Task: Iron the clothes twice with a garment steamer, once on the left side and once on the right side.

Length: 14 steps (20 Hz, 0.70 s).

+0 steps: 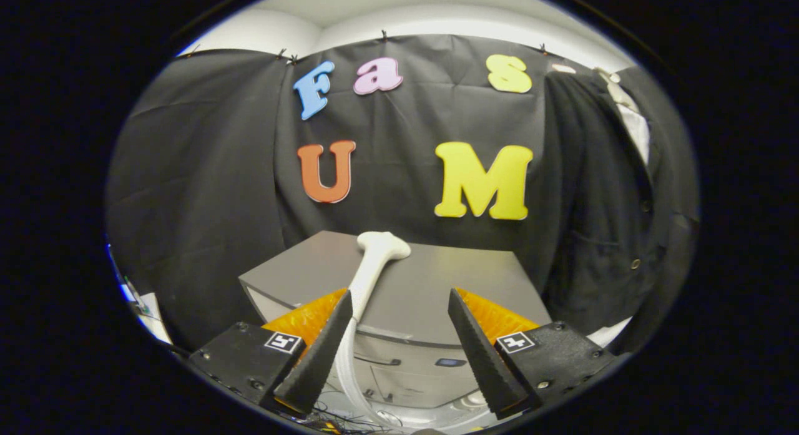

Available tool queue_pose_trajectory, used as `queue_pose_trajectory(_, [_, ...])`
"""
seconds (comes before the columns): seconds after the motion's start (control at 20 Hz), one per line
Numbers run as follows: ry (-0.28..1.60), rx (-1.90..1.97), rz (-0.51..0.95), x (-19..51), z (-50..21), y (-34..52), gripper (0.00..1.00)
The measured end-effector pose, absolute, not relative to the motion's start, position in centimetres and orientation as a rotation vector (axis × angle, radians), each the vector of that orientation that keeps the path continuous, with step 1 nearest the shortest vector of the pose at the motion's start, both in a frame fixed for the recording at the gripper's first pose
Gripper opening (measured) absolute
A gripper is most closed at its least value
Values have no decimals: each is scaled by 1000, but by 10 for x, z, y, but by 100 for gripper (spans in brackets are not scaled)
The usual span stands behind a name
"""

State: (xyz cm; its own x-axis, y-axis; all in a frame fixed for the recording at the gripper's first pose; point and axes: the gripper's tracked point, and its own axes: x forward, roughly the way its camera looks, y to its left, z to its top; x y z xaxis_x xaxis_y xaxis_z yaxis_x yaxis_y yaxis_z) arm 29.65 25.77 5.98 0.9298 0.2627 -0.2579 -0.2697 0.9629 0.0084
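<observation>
Gripper (399,310) seen from its own camera, with both black fingers (318,354) spread wide apart and nothing held between them; each finger has a ridged inner face and an orange panel behind it, and each black finger base bears a small square marker. Ahead of the fingers stands a grey cabinet (437,285) with a flat top and a drawer front facing the camera. The white steamer (374,260) lies on the cabinet top, its broad head resting toward the far edge and its handle running back toward the gripper, close beside the inner face of the left finger but not touching the right one; whether it touches the left finger cannot be told. A white hose (344,366) continues down from the handle in front of the cabinet, passing just beside the left finger, and curves along the floor below. Beyond the cabinet hangs the black cloth wall (206,173) of the booth. To the right of the cabinet, well apart from the steamer, a dark jacket (599,223) hangs against the wall; its buttons run down the front and a white collar or lining shows at its top. A tangle of thin dark wires (337,416) lies on the floor beneath the left finger.
</observation>
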Motion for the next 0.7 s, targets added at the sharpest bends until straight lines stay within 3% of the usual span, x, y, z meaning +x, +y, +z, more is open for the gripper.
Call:
queue_pose_trajectory(0.4, [437, -67, 298, 381, 17, 314, 94])
queue_pose_trajectory(0.7, [562, 46, 301, 387, 6, 325, 71])
